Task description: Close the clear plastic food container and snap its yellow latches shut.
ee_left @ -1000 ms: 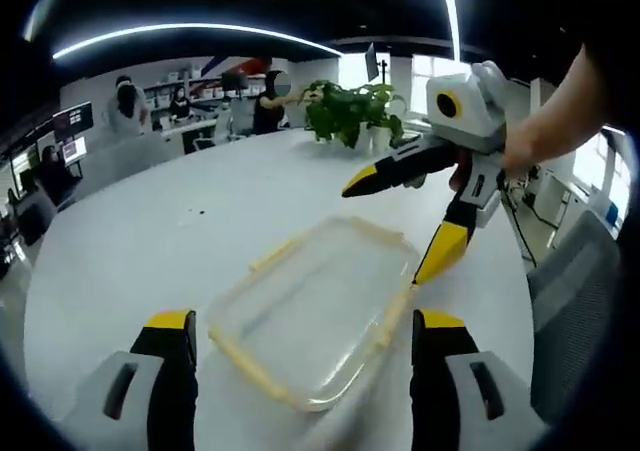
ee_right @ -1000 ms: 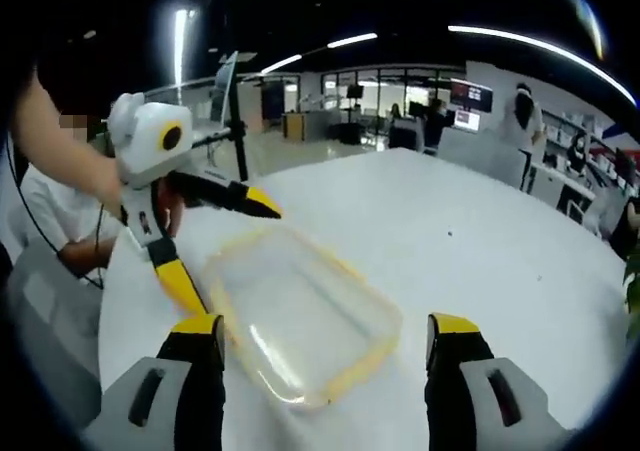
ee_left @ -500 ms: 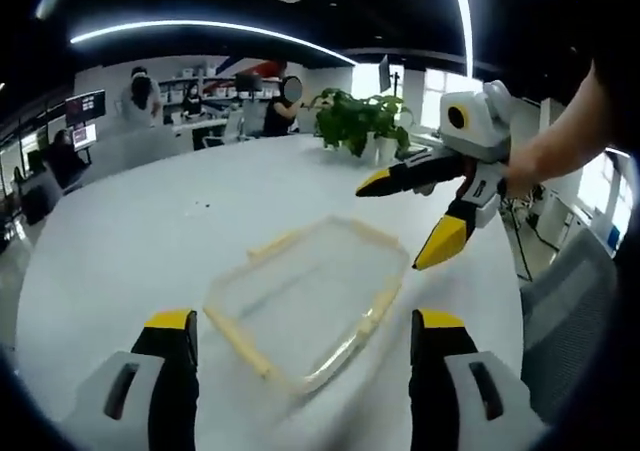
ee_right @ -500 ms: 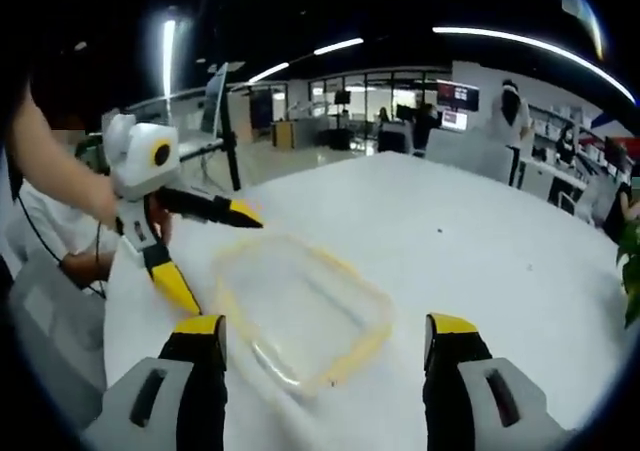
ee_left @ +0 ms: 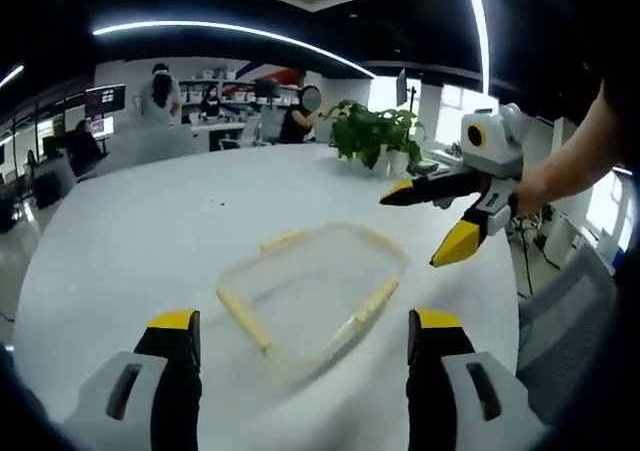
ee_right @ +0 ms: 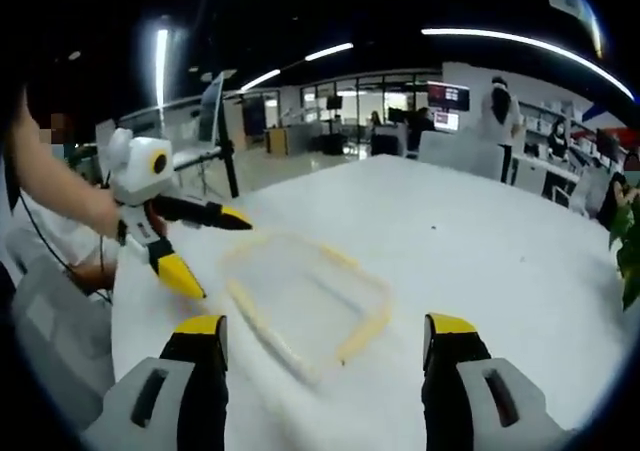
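Note:
A clear plastic food container (ee_left: 312, 289) with pale yellow latches along its rim lies flat on the round white table (ee_left: 130, 241). In the right gripper view the container (ee_right: 305, 296) sits ahead of the jaws. My left gripper (ee_left: 297, 326) is open, held back from the container's near edge. The right gripper (ee_left: 432, 229) hovers open beyond the container's right side, apart from it. In its own view my right gripper (ee_right: 325, 333) is open and holds nothing. The left gripper (ee_right: 205, 251) hangs open off the container's left edge.
A potted green plant (ee_left: 372, 133) stands at the table's far side. Several people sit at desks with monitors (ee_left: 105, 99) in the background. A person's arm (ee_left: 570, 166) holds the right gripper. A grey chair (ee_left: 565, 321) stands by the table's right edge.
Both grippers have drawn back and risen from the container, so it looks smaller and farther. The right gripper's tip no longer sits at the container's right rim.

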Motion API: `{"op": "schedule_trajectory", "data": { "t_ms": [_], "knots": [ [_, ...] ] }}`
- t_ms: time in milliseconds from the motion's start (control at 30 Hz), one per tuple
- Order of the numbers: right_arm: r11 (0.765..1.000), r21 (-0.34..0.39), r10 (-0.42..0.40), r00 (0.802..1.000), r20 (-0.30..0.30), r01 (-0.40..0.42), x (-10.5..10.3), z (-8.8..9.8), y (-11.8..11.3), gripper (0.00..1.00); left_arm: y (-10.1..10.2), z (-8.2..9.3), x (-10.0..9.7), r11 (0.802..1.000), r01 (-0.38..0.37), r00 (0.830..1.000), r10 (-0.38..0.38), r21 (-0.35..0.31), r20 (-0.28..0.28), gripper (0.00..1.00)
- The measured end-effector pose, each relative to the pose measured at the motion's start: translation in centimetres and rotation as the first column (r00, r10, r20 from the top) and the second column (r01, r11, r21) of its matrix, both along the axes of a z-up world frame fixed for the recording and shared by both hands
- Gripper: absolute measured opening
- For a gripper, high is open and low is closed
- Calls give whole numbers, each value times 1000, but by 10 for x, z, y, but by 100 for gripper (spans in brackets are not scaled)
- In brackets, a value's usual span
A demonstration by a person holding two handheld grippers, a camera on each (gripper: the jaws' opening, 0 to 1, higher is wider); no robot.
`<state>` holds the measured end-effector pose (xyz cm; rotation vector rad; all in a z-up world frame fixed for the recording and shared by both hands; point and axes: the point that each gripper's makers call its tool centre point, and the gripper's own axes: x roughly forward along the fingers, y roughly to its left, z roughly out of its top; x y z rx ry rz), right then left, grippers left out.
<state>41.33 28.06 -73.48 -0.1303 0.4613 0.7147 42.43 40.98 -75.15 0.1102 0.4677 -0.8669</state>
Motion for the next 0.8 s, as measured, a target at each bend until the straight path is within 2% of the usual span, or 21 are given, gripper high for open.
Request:
{"op": "schedule_trajectory", "data": {
  "t_ms": [800],
  "knots": [
    [994,95,-48,999,4,47,-26,13,-5,81,9,11,-26,991,-94,996,93,-99,-13,82]
  ]
}}
